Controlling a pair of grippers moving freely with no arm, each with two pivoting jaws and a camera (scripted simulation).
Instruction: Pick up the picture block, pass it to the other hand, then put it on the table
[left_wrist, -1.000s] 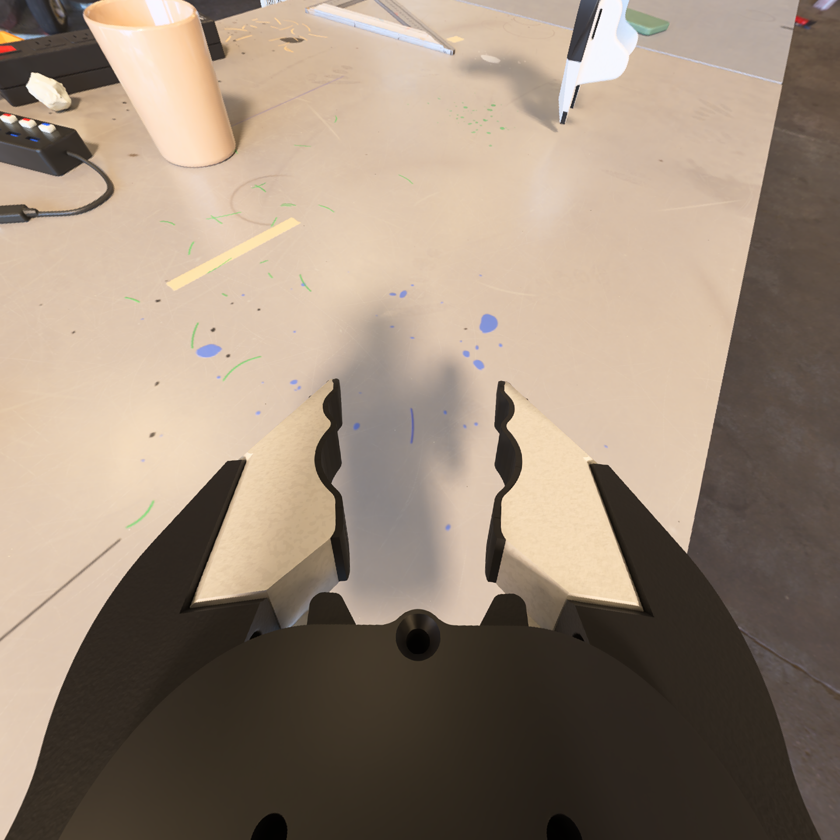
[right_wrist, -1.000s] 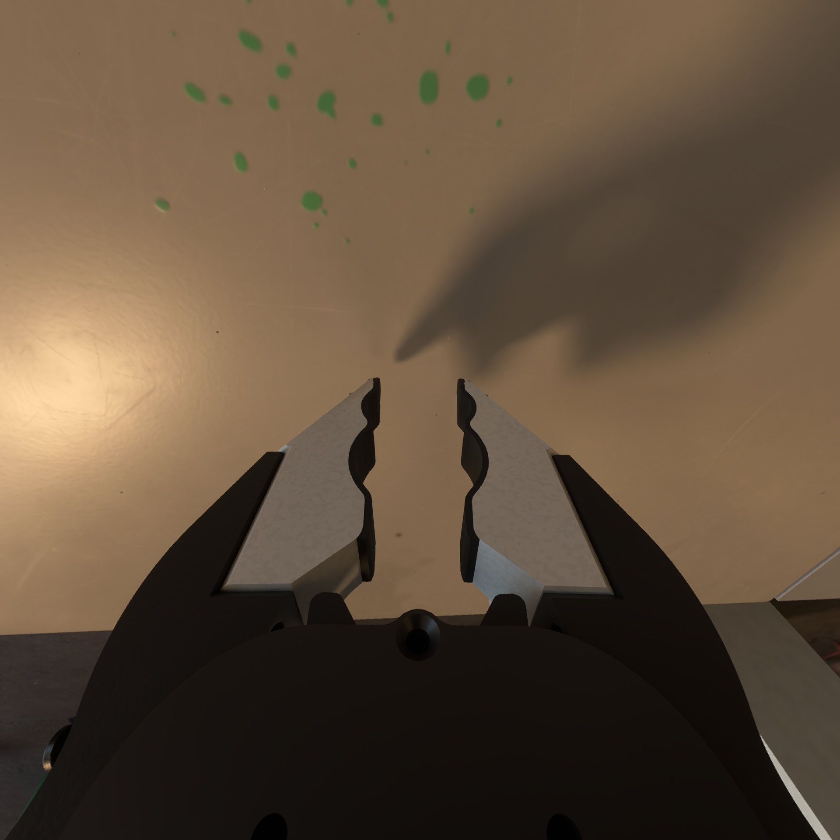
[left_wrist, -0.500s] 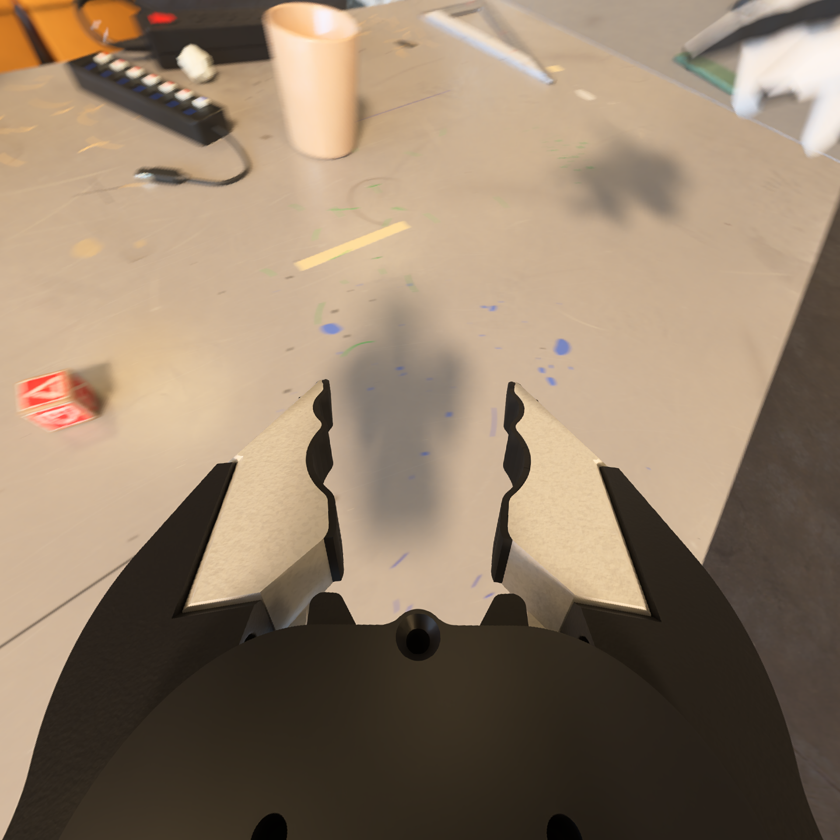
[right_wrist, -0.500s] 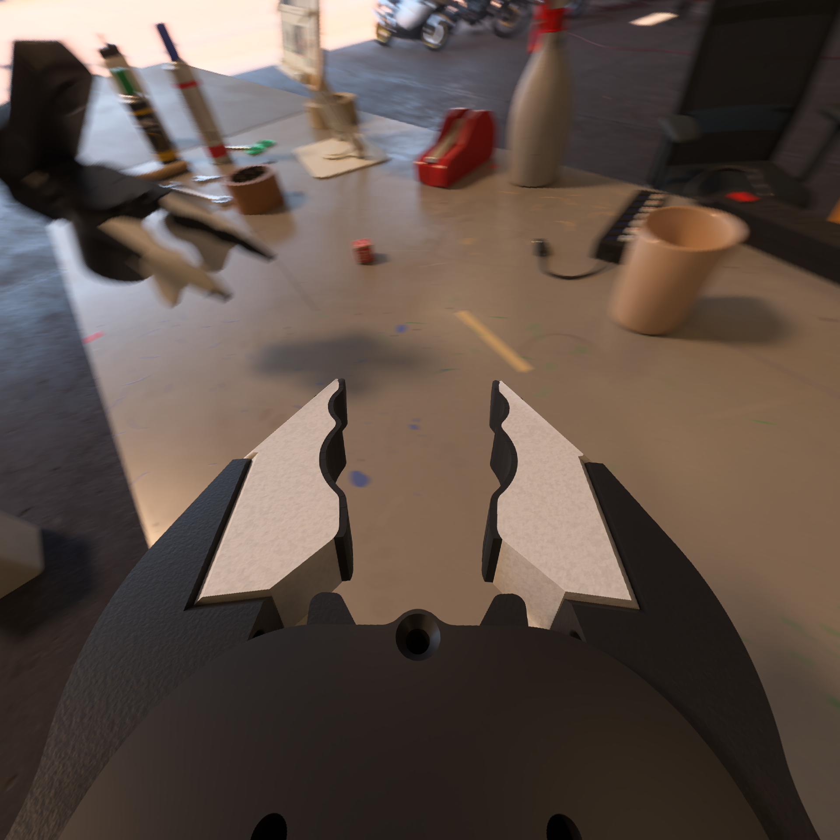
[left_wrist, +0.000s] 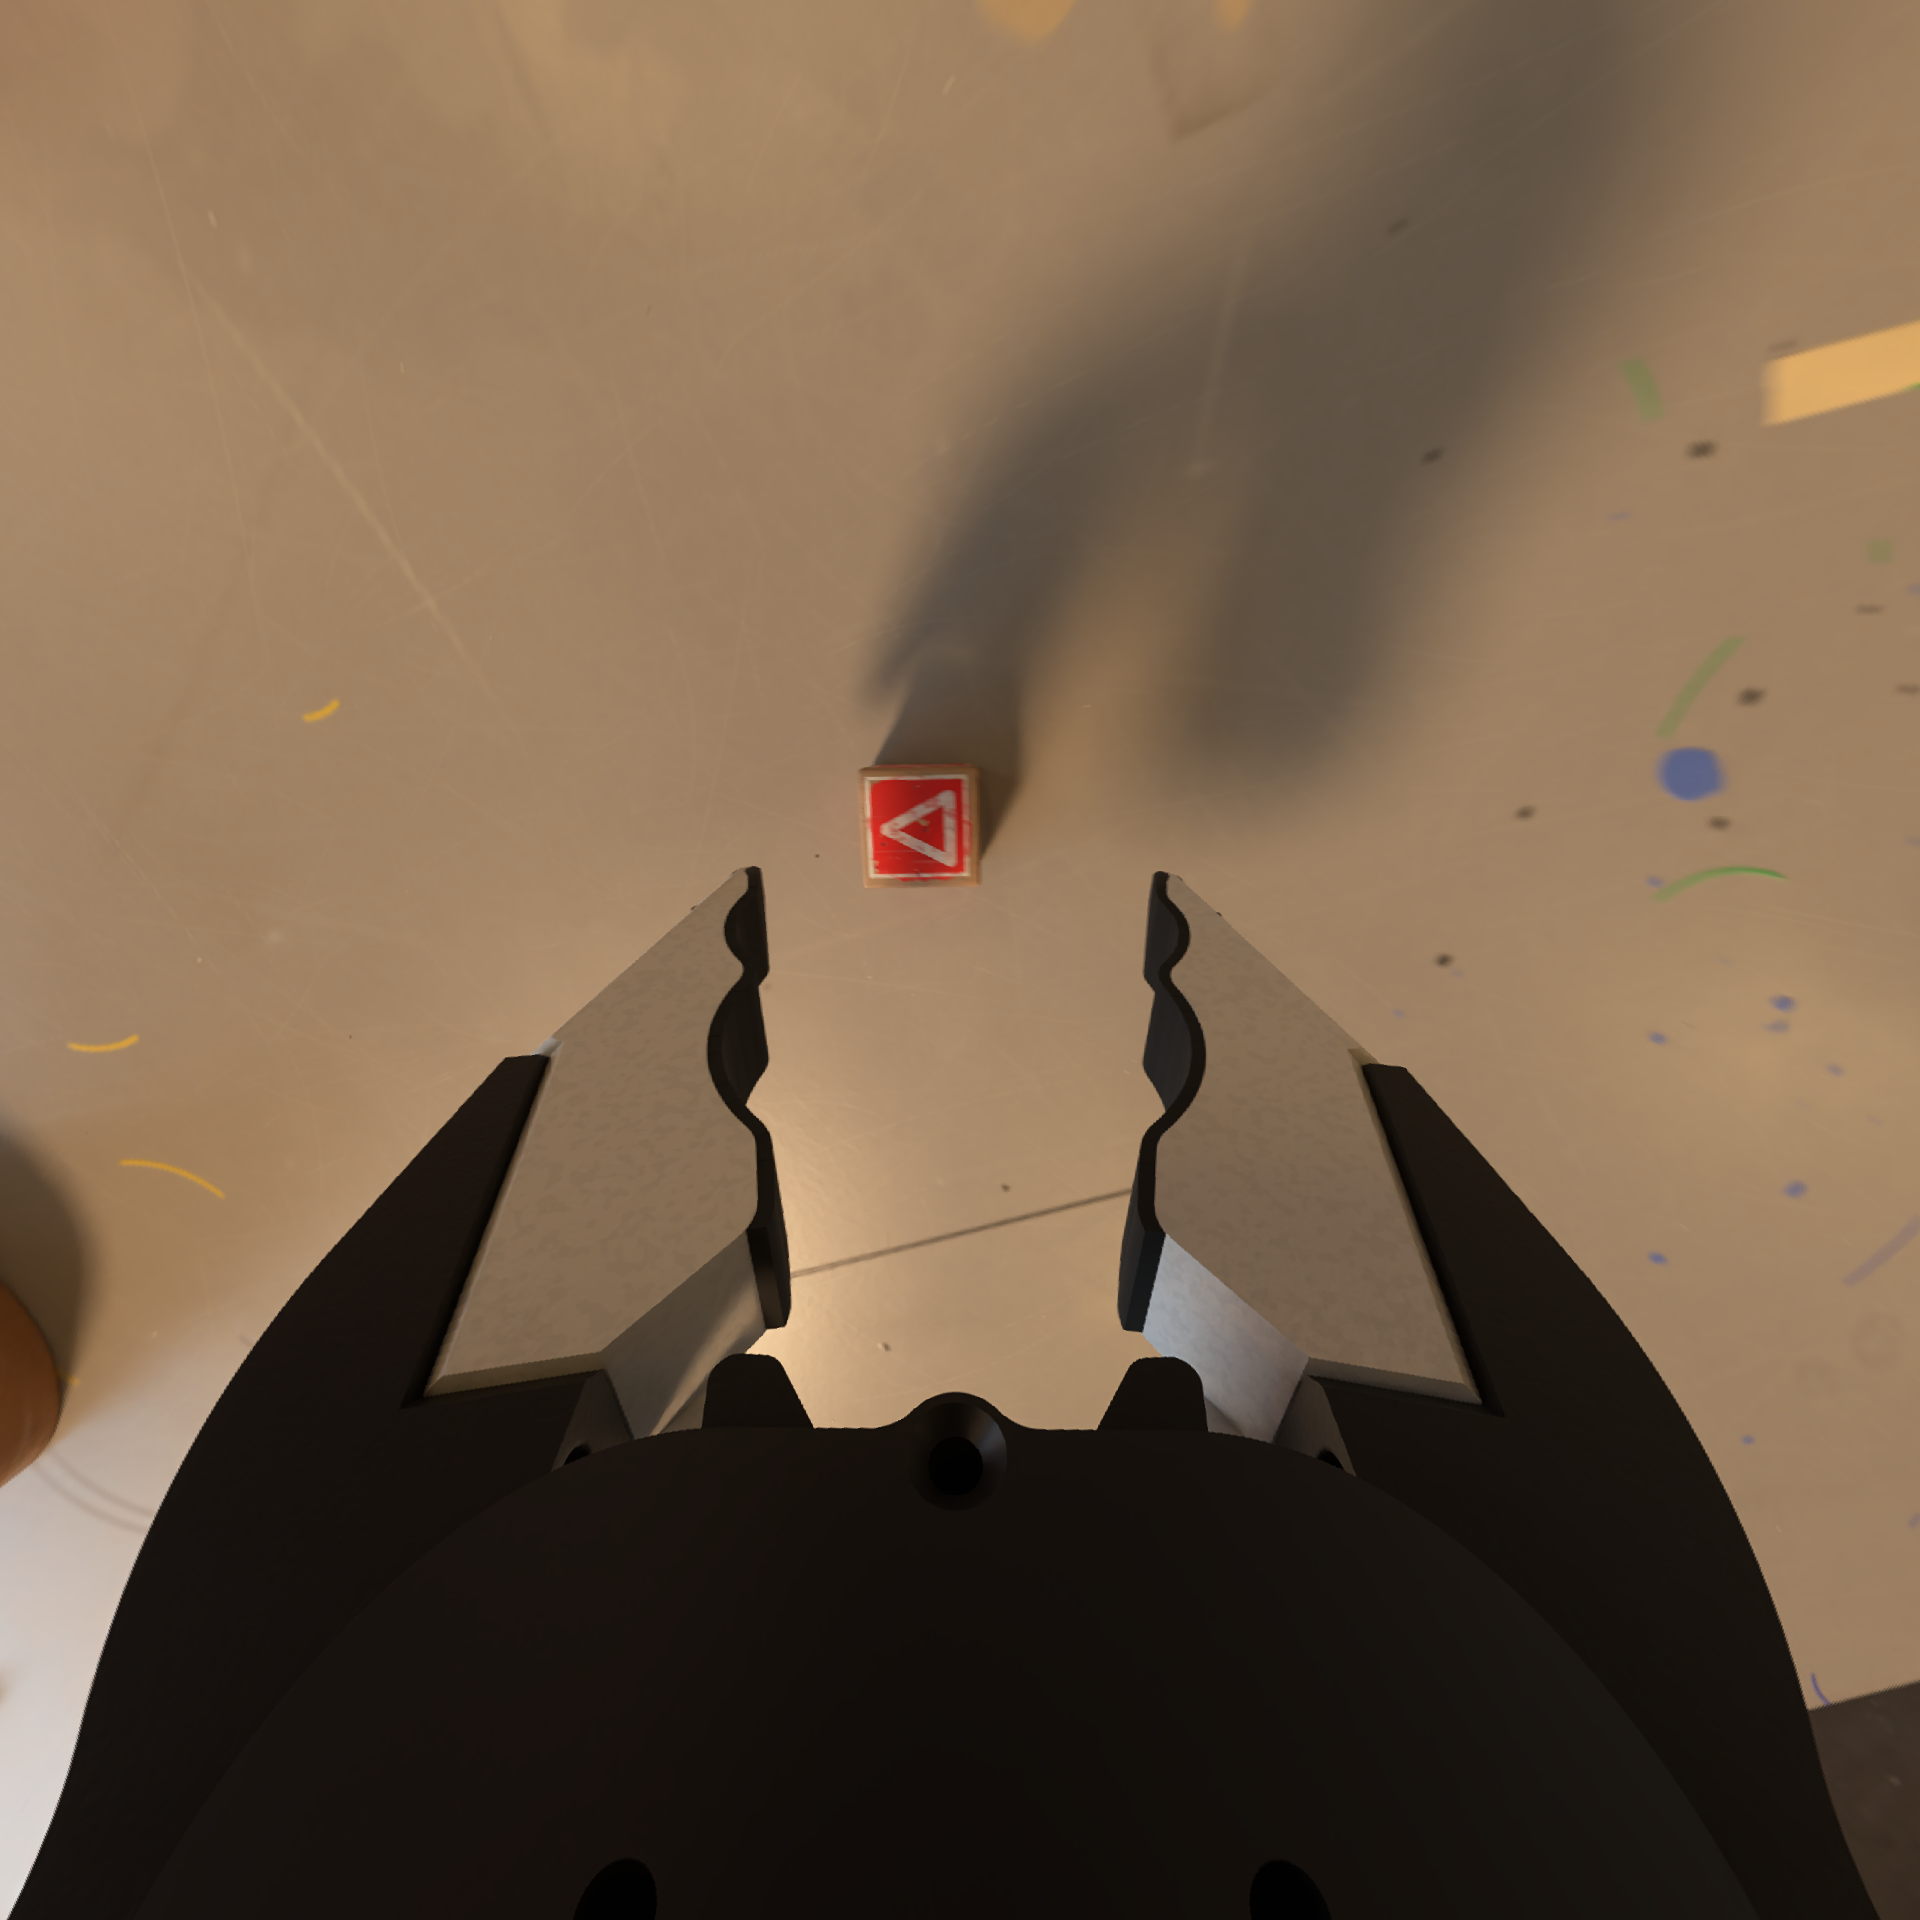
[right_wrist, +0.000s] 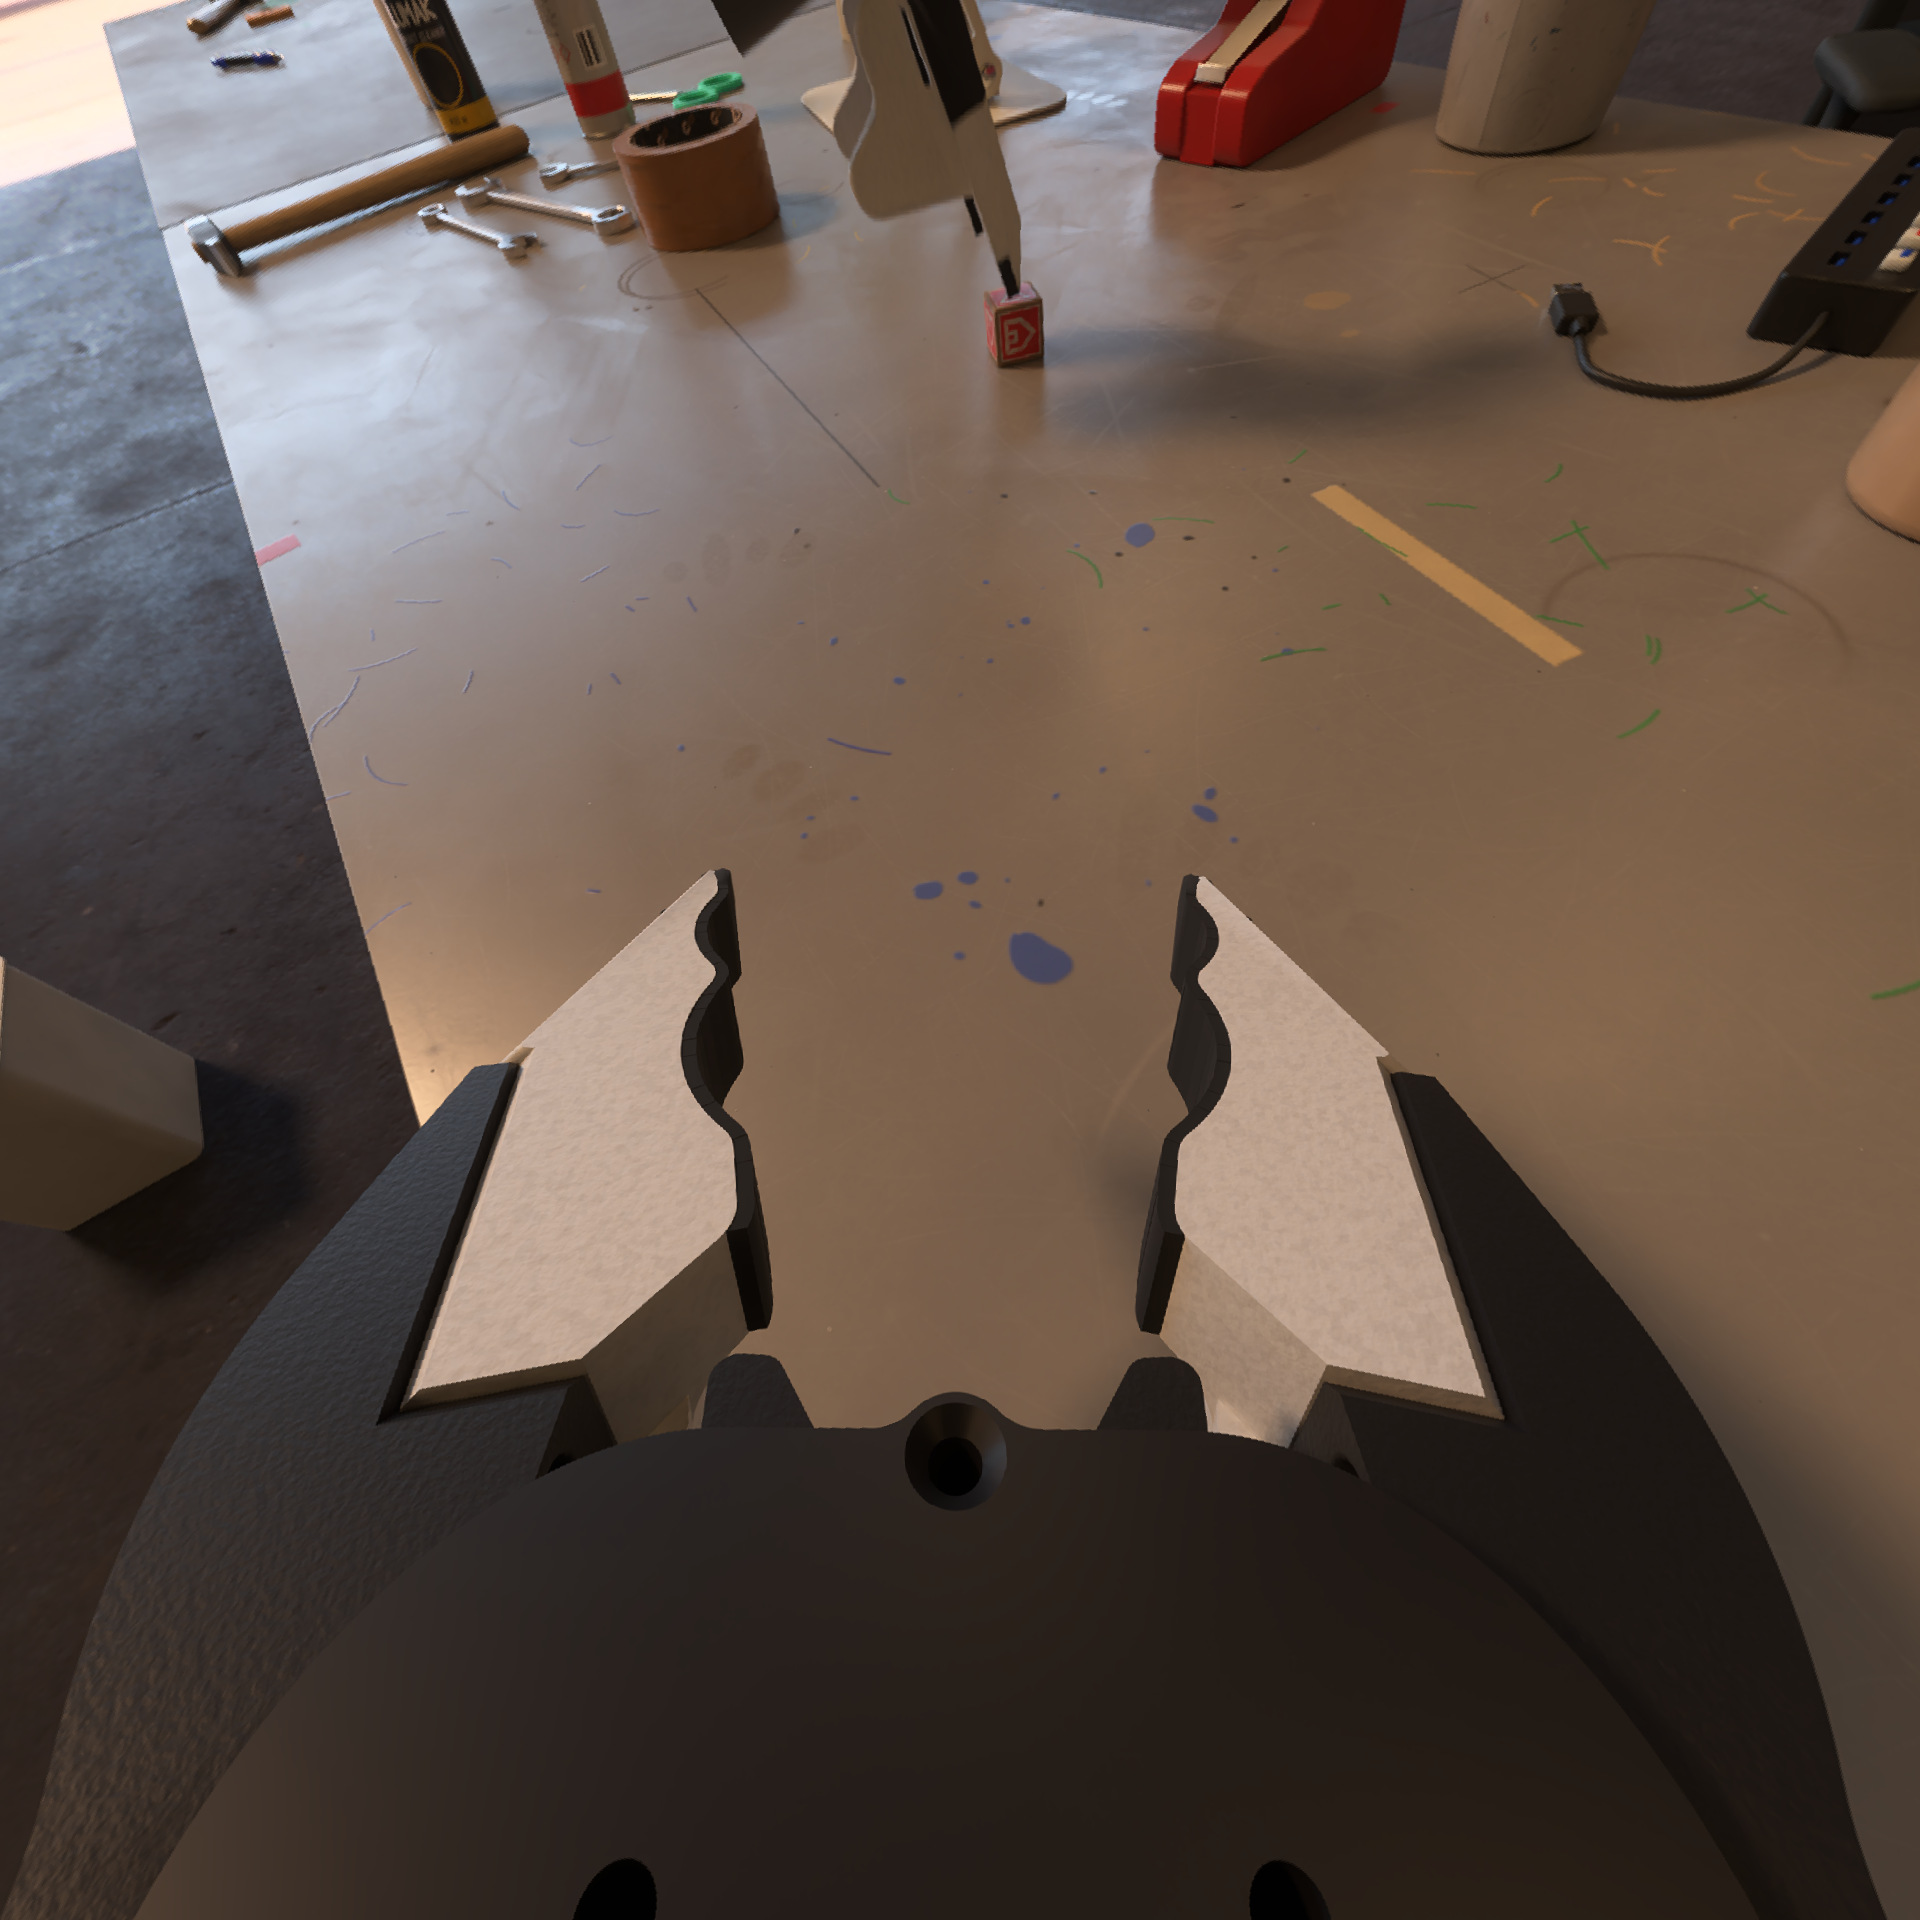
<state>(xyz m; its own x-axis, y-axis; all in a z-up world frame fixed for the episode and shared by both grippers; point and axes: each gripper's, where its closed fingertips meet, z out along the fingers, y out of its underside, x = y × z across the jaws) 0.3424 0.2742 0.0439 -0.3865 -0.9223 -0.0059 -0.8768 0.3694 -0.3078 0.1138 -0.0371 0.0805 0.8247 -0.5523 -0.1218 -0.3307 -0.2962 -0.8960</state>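
Observation:
The picture block (left_wrist: 920, 827) is a small red cube with a white triangle on its top face, resting on the tan table (left_wrist: 520, 520). My left gripper (left_wrist: 954, 883) is open and points straight down, its fingertips just above and to either side of the block. In the right wrist view the block (right_wrist: 1014, 325) stands far ahead, with the left gripper (right_wrist: 1006, 272) directly over it. My right gripper (right_wrist: 956, 883) is open and empty, low over the table near its front edge.
At the far end lie a hammer (right_wrist: 343, 203), wrenches (right_wrist: 540, 208), a brown tape roll (right_wrist: 698, 177), tubes (right_wrist: 582, 57) and a red tape dispenser (right_wrist: 1262, 78). A power strip (right_wrist: 1844, 244) with cable and a beige cup (right_wrist: 1886, 478) are at right. The table edge (right_wrist: 312, 665) drops off at left.
My left gripper has swung left and tipped downward, now hanging over the block. My right gripper has turned and drawn back, and its jaws stand wider apart.

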